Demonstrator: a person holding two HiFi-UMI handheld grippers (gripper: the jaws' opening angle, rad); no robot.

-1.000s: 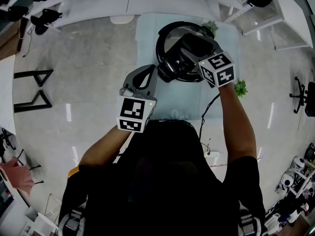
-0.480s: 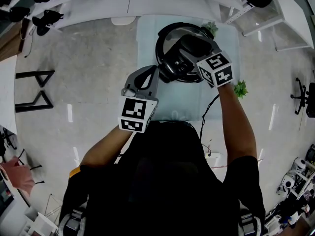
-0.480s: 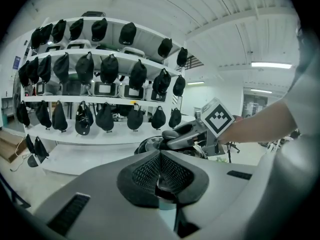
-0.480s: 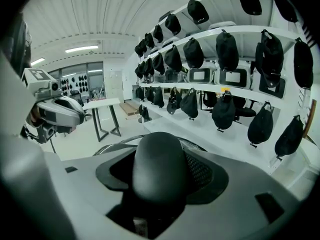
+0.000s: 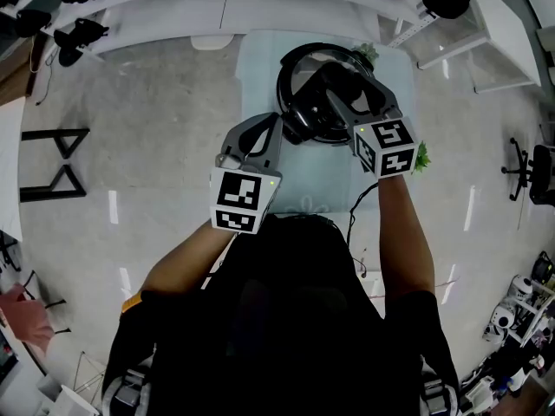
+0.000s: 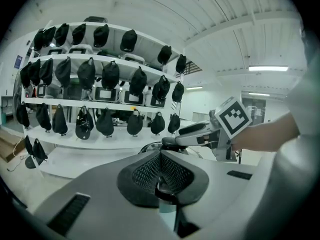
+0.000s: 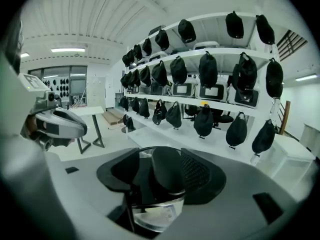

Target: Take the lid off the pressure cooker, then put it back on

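The right gripper (image 7: 161, 170) was smooth, matt grey plastic, and its pads (image 7: 197, 171) were black with a fine, rough mesh grain. The handle (image 7: 167, 176) looked like smooth black plastic with a dull sheen, over a lid (image 7: 156, 217) of clear glass with a bright metal rim. The floor (image 5: 156, 146) was grey and polished.

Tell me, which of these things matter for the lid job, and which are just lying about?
Part of the job:
pressure cooker
its lid, with the black handle

Just lying about:
small green plants
black cable
black caps hung along the shelves
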